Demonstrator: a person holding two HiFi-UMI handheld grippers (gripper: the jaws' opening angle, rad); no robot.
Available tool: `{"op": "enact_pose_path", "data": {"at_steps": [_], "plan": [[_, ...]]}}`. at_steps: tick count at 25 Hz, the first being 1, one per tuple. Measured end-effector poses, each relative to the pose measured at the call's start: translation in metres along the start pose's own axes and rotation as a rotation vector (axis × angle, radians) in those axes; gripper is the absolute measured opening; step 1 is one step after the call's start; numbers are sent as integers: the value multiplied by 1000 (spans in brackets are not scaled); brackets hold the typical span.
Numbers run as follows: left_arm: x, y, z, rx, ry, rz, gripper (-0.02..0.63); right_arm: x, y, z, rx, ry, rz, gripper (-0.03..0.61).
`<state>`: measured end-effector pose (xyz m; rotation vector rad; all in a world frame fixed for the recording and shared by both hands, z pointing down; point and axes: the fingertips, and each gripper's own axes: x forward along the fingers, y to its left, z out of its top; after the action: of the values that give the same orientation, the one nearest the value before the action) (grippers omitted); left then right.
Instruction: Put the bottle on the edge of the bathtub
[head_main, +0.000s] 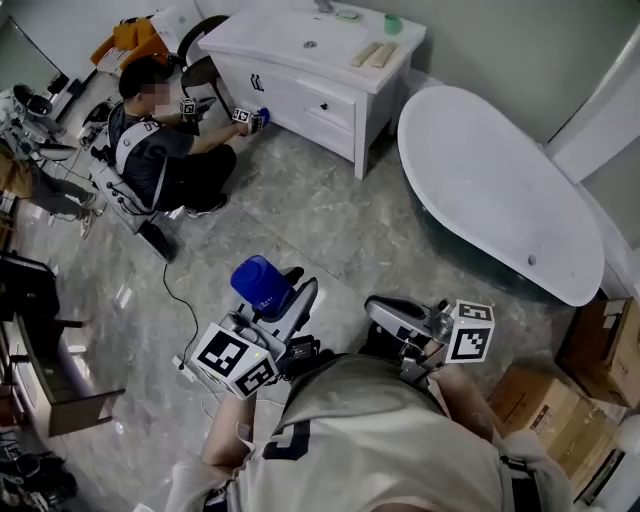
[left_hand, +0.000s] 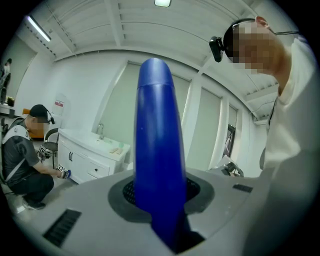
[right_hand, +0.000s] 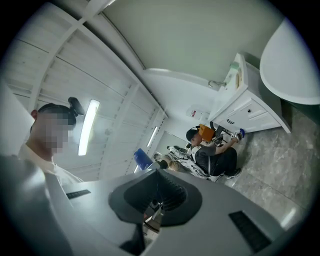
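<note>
My left gripper (head_main: 285, 300) is shut on a blue bottle (head_main: 262, 283) and holds it in front of my body, above the grey marble floor. In the left gripper view the bottle (left_hand: 155, 145) stands up out of the left gripper (left_hand: 160, 200), its rounded end pointing towards the ceiling. The right gripper (head_main: 385, 312) hovers beside it at the right, jaws together with nothing between them. The right gripper view shows the right gripper (right_hand: 155, 200) and the bottle (right_hand: 142, 159) beyond it. The white bathtub (head_main: 560, 270) lies further off at the right.
A white vanity (head_main: 340, 100) stands at the back, left of the tub. A person (head_main: 160, 150) crouches before it with two grippers. Cardboard boxes (head_main: 545, 410) sit at the right near the tub's end. A cable (head_main: 185, 300) runs over the floor at the left.
</note>
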<state>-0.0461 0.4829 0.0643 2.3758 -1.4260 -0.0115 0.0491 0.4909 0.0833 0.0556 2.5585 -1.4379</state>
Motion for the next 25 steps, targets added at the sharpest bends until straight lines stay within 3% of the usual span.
{"op": "enact_pose_path", "data": {"at_steps": [4,10,18,25], "plan": [[46,-9,10,-29,-35,38,153,-20,4,32,-98,76,84,28],[77,-20,12,-69,-59,94,153,-39,-3,59,-127,171,164,28],[110,-21,19,-23,-41,156,153,-55,-31,91,-128,163,164,29],[130,-24,20,-14,-21,120,153,-61,-44,101,-151,125,86,29]]}}
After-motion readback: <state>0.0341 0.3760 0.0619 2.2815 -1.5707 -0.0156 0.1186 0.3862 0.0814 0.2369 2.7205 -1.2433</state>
